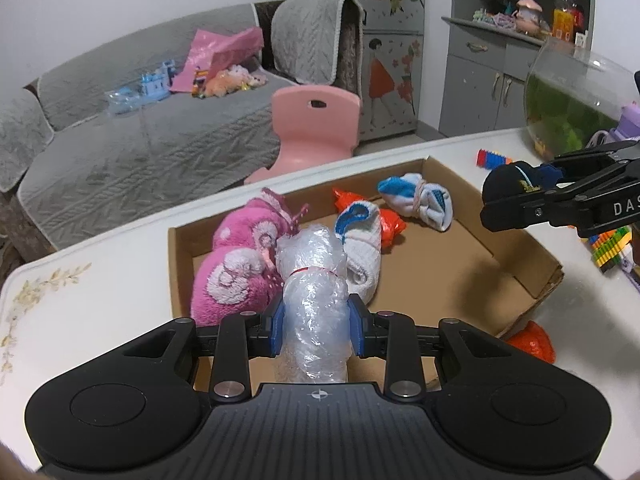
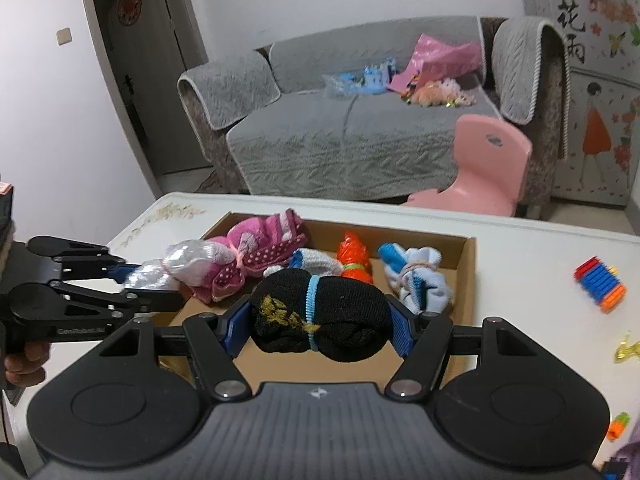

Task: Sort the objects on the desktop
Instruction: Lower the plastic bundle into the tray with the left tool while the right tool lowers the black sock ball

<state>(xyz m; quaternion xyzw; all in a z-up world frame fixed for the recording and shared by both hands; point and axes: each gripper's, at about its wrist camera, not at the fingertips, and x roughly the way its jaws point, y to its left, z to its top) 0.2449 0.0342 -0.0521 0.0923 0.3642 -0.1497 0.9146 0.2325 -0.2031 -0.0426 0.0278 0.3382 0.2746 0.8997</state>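
Observation:
My left gripper [image 1: 317, 323] is shut on a clear plastic bundle [image 1: 312, 300] tied with a red band, held over the near left part of the cardboard box [image 1: 520, 276]. My right gripper [image 2: 318, 326] is shut on a rolled black sock bundle [image 2: 320, 320] with a blue band, over the box's near edge. Inside the box lie a pink fluffy sock bundle [image 1: 236, 268], a white and blue sock [image 1: 362, 248], an orange plastic bundle [image 2: 352, 256] and a light blue sock bundle [image 1: 420, 200]. The right gripper [image 1: 516, 200] with the black sock also shows at the right of the left wrist view.
A glass fish bowl [image 1: 572, 100] stands at the table's far right. Coloured toy bricks [image 2: 600, 284] and an orange bundle [image 1: 534, 340] lie on the white table [image 1: 112, 288] outside the box. A pink chair [image 1: 312, 128] and a grey sofa [image 2: 352, 144] stand beyond the table.

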